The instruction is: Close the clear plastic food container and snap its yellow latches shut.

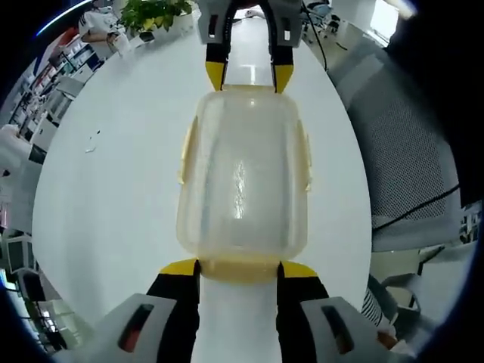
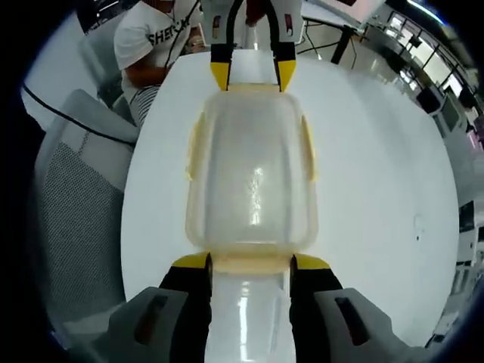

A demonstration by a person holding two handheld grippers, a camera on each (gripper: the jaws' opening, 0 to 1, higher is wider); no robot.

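Observation:
The clear plastic food container (image 1: 242,174) lies lengthwise on the white table (image 1: 113,189), its lid resting on top. Pale yellow latches (image 1: 186,151) run along its sides and ends. My left gripper (image 1: 239,268) stands open at the near end, with its yellow-tipped jaws on either side of the end latch (image 1: 239,266). Facing it at the far end is my right gripper (image 1: 249,76), also open, with its tips against the container's end. In the right gripper view the same container (image 2: 252,174) lies between my right gripper (image 2: 251,262) and the left gripper (image 2: 252,76).
A grey mesh office chair (image 1: 408,151) stands beside the table, and it is the same chair (image 2: 68,189) in the right gripper view. A green plant (image 1: 155,13) sits at the table's far end. A person in a white T-shirt (image 2: 151,38) sits behind the table.

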